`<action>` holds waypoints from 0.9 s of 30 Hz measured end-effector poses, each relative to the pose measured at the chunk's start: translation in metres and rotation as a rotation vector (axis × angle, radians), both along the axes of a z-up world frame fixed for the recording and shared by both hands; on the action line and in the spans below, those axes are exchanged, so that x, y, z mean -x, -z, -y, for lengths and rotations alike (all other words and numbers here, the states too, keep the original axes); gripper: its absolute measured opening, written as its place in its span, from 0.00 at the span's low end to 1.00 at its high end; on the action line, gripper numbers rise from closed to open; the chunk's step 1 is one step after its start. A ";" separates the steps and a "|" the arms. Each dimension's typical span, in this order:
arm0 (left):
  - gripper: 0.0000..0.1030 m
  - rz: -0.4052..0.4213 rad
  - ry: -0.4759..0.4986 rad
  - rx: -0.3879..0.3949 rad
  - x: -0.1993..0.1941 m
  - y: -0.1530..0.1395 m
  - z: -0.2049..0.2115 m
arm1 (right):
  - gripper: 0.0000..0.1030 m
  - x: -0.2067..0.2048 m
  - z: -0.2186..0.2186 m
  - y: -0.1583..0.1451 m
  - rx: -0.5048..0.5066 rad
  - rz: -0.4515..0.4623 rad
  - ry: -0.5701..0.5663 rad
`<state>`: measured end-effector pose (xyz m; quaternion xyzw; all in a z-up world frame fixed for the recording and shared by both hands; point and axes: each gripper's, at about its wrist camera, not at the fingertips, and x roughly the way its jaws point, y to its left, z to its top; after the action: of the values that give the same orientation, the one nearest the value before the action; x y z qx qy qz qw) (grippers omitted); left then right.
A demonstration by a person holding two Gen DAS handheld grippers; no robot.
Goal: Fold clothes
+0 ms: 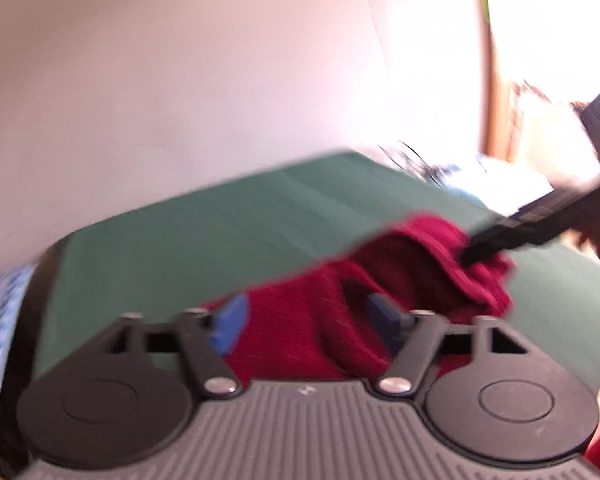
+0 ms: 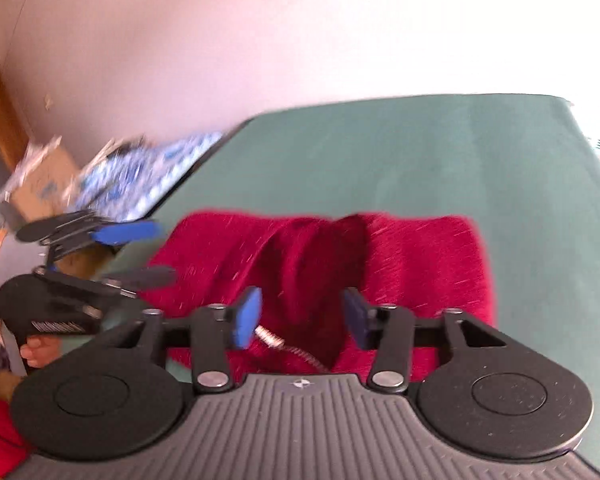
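A dark red knitted garment [image 2: 400,264] lies folded in a rough rectangle on the green table cover [image 2: 420,152], with a raised crease down its middle. My right gripper [image 2: 302,318] hangs open just above the garment's near edge, nothing between its blue pads [image 2: 248,318]. My left gripper [image 2: 160,252] is open at the garment's left end. In the left wrist view the garment [image 1: 300,340] fills the gap of the open left gripper [image 1: 308,324] without being clamped. The right gripper [image 1: 472,252] reaches in from the right and its tip meets the cloth's far fold. Both views are motion-blurred.
A blue-and-white patterned cloth [image 2: 148,172] and a cardboard box [image 2: 44,184] lie past the table's left edge. A hand [image 2: 36,348] holds the left gripper's handle. A pale wall [image 2: 260,40] runs behind the table. Bright window light [image 1: 548,40] washes out the right.
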<state>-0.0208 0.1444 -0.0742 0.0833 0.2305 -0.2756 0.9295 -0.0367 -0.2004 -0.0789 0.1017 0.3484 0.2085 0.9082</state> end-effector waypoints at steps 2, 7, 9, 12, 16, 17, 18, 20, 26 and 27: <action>0.75 -0.062 -0.065 0.029 -0.022 0.004 -0.015 | 0.49 0.000 0.013 0.001 -0.024 -0.029 0.059; 0.58 -0.260 -0.098 0.028 -0.053 0.029 -0.023 | 0.40 0.001 0.043 0.003 -0.068 -0.092 0.193; 0.67 -0.252 -0.074 0.014 -0.040 0.034 -0.020 | 0.39 0.007 0.043 0.004 -0.033 -0.082 0.212; 0.85 -0.251 -0.061 0.011 -0.033 0.038 -0.012 | 0.45 0.013 0.044 0.007 -0.011 -0.088 0.233; 0.51 -0.269 -0.068 -0.034 -0.041 0.042 0.005 | 0.50 0.005 0.051 0.015 0.047 -0.105 0.258; 0.46 -0.283 -0.060 -0.035 -0.044 0.042 0.007 | 0.50 -0.002 0.050 0.019 0.048 -0.111 0.263; 0.44 -0.291 -0.052 -0.029 -0.046 0.040 0.007 | 0.51 -0.011 0.048 0.024 0.040 -0.117 0.266; 0.35 -0.295 -0.039 -0.016 -0.048 0.035 0.006 | 0.51 -0.022 0.050 0.033 0.008 -0.144 0.271; 0.17 -0.424 -0.020 0.194 -0.057 0.024 -0.023 | 0.15 -0.034 0.065 0.038 -0.250 -0.251 0.181; 0.17 -0.453 -0.017 0.268 -0.059 0.023 -0.031 | 0.14 -0.032 0.068 0.033 -0.308 -0.260 0.159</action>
<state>0.0387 0.1758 -0.0973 -0.1063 0.3950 -0.3074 0.8592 -0.0046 -0.2687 -0.1120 0.2926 0.4173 0.1722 0.8430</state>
